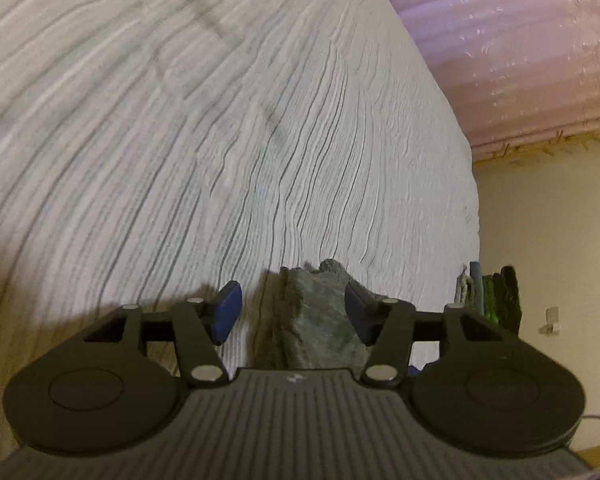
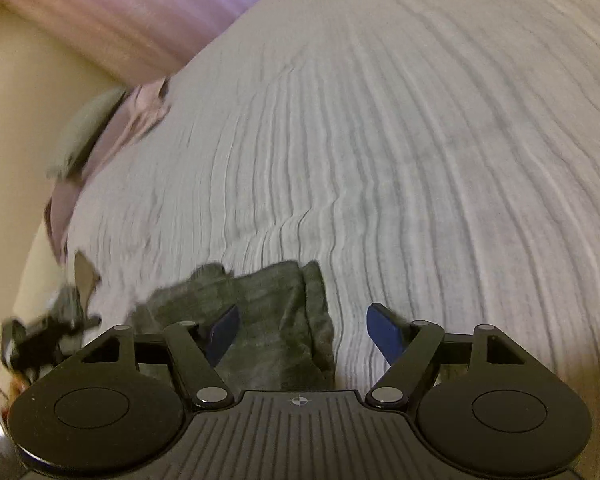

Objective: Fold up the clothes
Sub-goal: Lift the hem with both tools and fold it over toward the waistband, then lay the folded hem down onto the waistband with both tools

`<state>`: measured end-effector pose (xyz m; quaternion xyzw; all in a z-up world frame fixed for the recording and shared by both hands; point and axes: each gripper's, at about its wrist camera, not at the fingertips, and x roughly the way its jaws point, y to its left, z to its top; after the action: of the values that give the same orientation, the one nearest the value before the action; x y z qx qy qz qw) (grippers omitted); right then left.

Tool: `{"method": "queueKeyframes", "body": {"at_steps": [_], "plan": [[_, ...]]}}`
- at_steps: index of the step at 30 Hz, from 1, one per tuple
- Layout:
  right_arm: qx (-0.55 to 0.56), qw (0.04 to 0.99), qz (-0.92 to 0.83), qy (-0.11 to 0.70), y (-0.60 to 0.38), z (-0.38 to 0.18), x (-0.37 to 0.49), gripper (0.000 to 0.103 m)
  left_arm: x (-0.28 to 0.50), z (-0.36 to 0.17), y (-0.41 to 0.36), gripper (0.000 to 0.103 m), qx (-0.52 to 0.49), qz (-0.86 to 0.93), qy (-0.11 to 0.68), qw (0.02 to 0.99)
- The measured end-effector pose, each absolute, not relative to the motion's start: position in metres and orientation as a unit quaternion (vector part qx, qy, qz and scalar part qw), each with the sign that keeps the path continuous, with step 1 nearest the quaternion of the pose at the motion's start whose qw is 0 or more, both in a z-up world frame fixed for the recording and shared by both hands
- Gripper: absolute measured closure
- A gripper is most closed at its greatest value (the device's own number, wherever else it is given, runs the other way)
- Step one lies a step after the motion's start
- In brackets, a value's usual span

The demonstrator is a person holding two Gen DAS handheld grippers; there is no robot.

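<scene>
A grey-green fuzzy garment (image 1: 320, 316) lies on a pale ribbed bedspread (image 1: 220, 140). In the left wrist view its edge sits between the blue pads of my left gripper (image 1: 292, 312), whose jaws stand wide apart and do not pinch it. In the right wrist view the same garment (image 2: 268, 320) is bunched under the left half of my right gripper (image 2: 304, 332), which is open too; its left pad (image 2: 222, 334) hovers over the cloth and its right pad (image 2: 386, 332) is over the bare bedspread (image 2: 420, 160).
A pink curtain (image 1: 520, 48) hangs behind the bed, above a cream wall (image 1: 548, 240). Several folded clothes (image 1: 492, 296) stand in a stack at the bed's right edge. In the right wrist view, pink and grey cloth (image 2: 100, 136) and a dark blurred object (image 2: 48, 336) lie at the left edge.
</scene>
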<state>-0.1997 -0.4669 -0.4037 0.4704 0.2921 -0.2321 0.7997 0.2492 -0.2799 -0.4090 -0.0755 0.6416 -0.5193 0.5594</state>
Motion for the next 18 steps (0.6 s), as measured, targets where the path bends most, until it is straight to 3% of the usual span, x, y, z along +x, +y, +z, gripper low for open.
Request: {"method": "queueKeyframes", "body": {"at_steps": [3,4,5,6,9,15,18], "plan": [[0.453,0.809,-0.214,0.307,-0.469,-0.412,-0.181,0.030,0.242,-0.419,-0.291,0.059,-0.060,-0.533,0.635,0.556],[0.452,0.812,-0.210,0.304,-0.470,-0.415,-0.176,0.036,0.241,-0.419,-0.293,0.070,-0.057,-0.537,0.629,0.559],[0.453,0.813,-0.205,0.301,-0.470,-0.418,-0.172,0.061,0.239,-0.419,-0.294,0.090,-0.054,-0.542,0.623,0.562],[0.457,0.812,-0.205,0.299,-0.472,-0.420,-0.169,0.080,0.239,-0.416,-0.295,0.099,-0.049,-0.547,0.614,0.567],[0.456,0.817,-0.218,0.279,-0.475,-0.415,-0.181,0.100,0.233,-0.398,-0.288,0.101,-0.034,-0.571,0.576,0.584],[0.458,0.825,-0.267,0.194,-0.475,-0.387,-0.221,0.103,0.224,-0.370,-0.293,0.102,-0.015,-0.617,0.495,0.612],[0.477,0.812,-0.281,0.182,-0.481,-0.389,-0.226,0.103,0.224,-0.375,-0.301,0.102,0.006,-0.610,0.500,0.615]]}}
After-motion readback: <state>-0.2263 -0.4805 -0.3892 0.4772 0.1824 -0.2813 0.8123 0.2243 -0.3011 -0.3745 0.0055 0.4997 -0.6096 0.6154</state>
